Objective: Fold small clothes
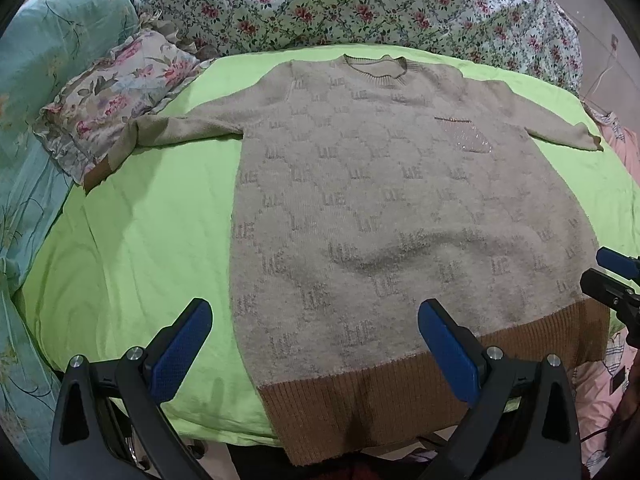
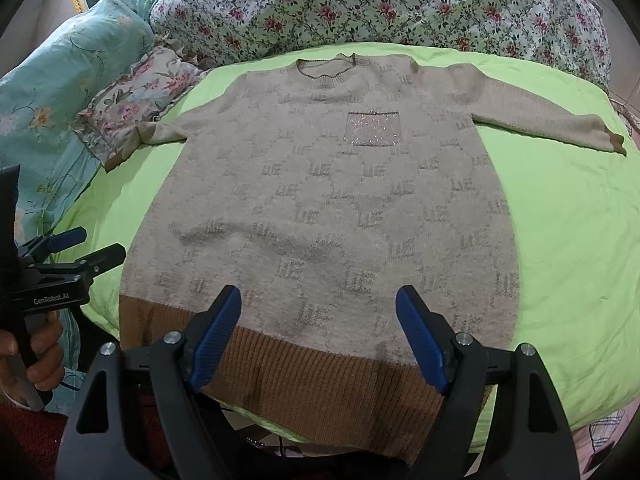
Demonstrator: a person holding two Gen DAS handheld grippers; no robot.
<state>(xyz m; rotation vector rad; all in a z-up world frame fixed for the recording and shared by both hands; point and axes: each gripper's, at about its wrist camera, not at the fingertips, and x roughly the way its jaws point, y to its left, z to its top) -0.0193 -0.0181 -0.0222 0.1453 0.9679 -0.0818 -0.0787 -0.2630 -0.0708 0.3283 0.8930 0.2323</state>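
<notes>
A small beige knit sweater [image 1: 384,200] with a letter pattern, a sparkly chest pocket [image 1: 466,134] and a brown ribbed hem [image 1: 400,396] lies flat, face up, sleeves spread, on a bright green sheet [image 1: 132,248]. My left gripper [image 1: 314,340] is open and empty, above the hem's left part. My right gripper [image 2: 318,328] is open and empty, above the hem's middle; the sweater [image 2: 332,208] fills that view. The right gripper also shows at the right edge of the left wrist view [image 1: 612,276], and the left gripper at the left edge of the right wrist view [image 2: 90,246].
A floral pillow [image 1: 120,96] lies under the left sleeve cuff. A floral quilt [image 1: 360,4] is heaped behind the sweater and a teal quilt [image 1: 36,128] to the left. The green sheet's front edge [image 2: 560,412] drops off near me.
</notes>
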